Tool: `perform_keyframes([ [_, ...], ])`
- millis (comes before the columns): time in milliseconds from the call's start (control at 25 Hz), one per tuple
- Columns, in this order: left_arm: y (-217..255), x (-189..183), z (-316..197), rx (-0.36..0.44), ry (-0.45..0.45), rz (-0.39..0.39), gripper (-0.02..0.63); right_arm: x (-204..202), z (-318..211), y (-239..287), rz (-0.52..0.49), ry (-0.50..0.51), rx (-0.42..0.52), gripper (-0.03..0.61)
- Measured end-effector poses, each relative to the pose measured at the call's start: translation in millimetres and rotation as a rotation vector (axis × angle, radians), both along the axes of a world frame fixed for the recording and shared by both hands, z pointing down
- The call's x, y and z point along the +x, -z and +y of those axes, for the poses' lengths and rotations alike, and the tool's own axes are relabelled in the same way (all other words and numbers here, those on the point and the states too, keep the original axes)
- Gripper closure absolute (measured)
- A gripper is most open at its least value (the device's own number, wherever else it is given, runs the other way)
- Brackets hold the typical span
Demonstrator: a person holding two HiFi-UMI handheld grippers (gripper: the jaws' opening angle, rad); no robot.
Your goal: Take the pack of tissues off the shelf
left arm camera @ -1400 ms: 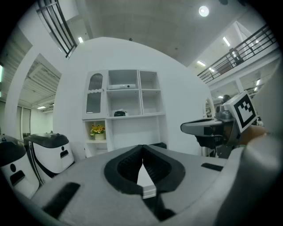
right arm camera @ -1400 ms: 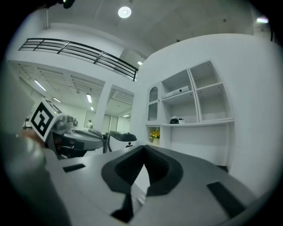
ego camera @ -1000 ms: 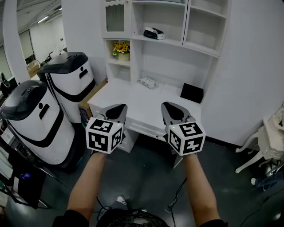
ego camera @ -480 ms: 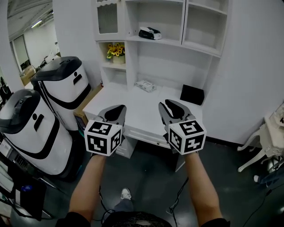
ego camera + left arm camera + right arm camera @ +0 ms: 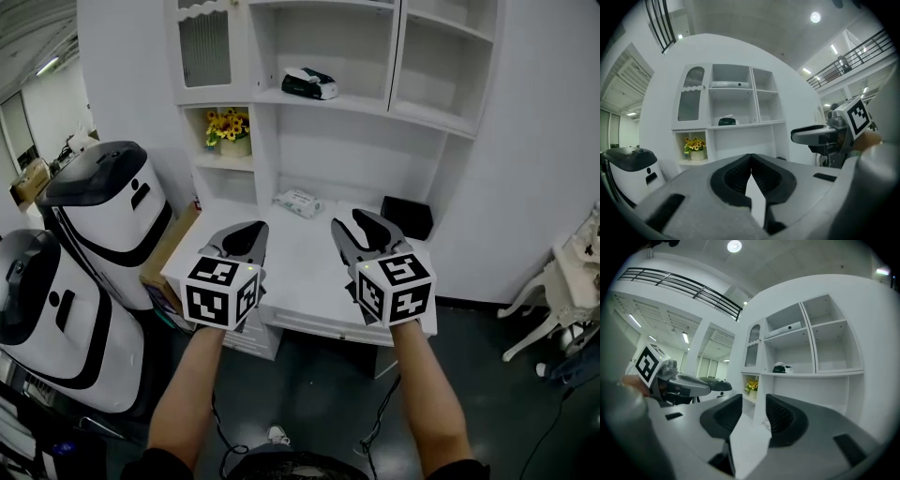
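Head view, nearest first: two bare forearms held out side by side, a gripper in each hand, both roughly level and aimed at the white desk unit. Left gripper (image 5: 246, 234) with jaws brought together, tips meeting, nothing caught between them, as read in the left gripper view. Right gripper (image 5: 359, 228) with jaws partway apart and opening, only air and distant furniture showing in the gap, as read in the right gripper view. Neither one touching anything.

Below and just beyond the tongs, the white desktop (image 5: 309, 281). Near its back wall, a flat white wrapped pack (image 5: 298, 202); at the back right, a black slab-like thing (image 5: 407, 217). Both down on the desk rather than on a shelf, so judged not to be the goal. Off to the left, two white-and-black machines (image 5: 103, 211) on the floor, and a pot of yellow flowers (image 5: 230, 131) in a low cubby.

Farther and higher, the pack of tissues (image 5: 309, 82), dark with a white top, resting untouched on the open shelf (image 5: 375, 101) above the desk. Well apart from both grippers: up and beyond them, roughly in line with the space between the two.

Progress, as a judgement: barely begun, approach only, no contact yet. Left to do: raising and extending a gripper, probably the opening right one, to shelf height, straddling the pack, closing on it, drawing it off the shelf.
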State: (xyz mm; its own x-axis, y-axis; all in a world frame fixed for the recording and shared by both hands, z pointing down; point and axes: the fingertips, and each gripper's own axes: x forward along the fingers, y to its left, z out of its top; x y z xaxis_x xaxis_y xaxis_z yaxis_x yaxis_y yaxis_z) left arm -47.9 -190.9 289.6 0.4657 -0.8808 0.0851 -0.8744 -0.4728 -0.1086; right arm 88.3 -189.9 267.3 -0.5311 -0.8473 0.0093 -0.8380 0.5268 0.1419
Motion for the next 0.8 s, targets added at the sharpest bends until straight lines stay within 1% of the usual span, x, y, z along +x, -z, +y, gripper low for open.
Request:
perform_keyframes([
  [80,1,-7,-20,-0.003,-0.018,-0.001,0.604,-8,-19,3,0.005,-0.015,0.001,0.43],
  [160,3,-15,-40,-0.006,-0.033,-0.001,0.604,-16,-36,6,0.008,-0.027,-0.001,0.407],
  [280,4,-25,-64,-0.01,-0.056,-0.003,0.604,-26,-59,8,0.009,-0.047,-0.006,0.388],
  [360,4,-30,-77,-0.011,-0.071,-0.004,0.604,-32,-70,9,0.011,-0.061,-0.005,0.385],
  [640,-1,-45,-103,-0.017,-0.108,0.005,0.604,-53,-92,13,0.02,-0.078,-0.004,0.344],
  [800,0,-49,-112,-0.016,-0.113,0.023,0.604,-58,-101,17,0.059,-0.089,0.013,0.307],
])
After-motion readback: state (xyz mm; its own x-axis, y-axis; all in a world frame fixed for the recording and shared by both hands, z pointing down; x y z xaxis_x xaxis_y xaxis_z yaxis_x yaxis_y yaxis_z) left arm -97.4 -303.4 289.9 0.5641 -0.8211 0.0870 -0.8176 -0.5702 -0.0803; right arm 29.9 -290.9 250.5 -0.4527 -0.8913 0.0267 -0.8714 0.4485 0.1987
